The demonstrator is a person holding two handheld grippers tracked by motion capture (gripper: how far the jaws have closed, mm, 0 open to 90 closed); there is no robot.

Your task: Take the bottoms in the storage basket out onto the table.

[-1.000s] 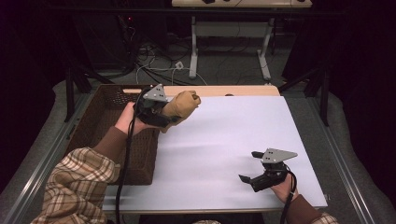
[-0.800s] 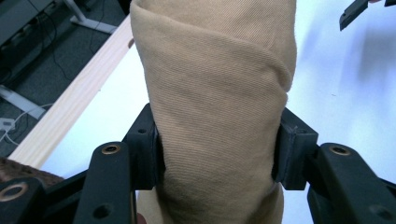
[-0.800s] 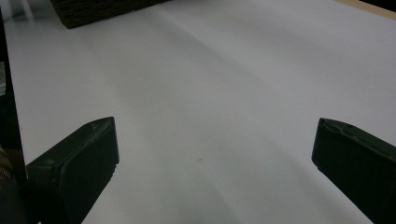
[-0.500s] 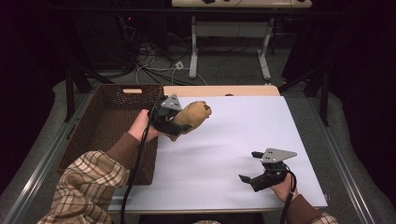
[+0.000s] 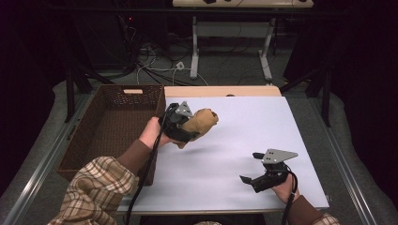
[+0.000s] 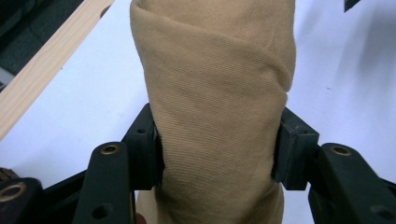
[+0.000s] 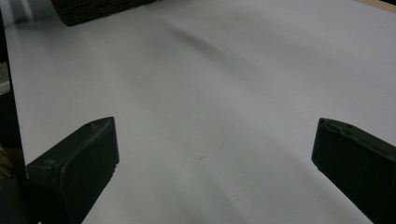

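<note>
A rolled tan cloth bundle (image 5: 201,123) hangs just above the white table sheet (image 5: 263,122), left of its middle. My left gripper (image 5: 191,127) is shut on the bundle (image 6: 215,107); in the left gripper view both black pads (image 6: 148,144) press into its sides. Near the front right of the sheet my right gripper (image 5: 249,168) rests low and open. Its two jaws stand wide apart in the right gripper view, with bare white sheet (image 7: 210,102) between them.
A brown wicker basket (image 5: 112,126) stands along the left edge of the table, its near corner also in the right gripper view (image 7: 93,9). A wooden strip (image 5: 220,91) borders the sheet's far edge. Cables and table legs lie on the dark floor beyond.
My left hand has carried the tan bundle from over the basket's right rim rightward and down, out over the white sheet. The right gripper has stayed where it was.
</note>
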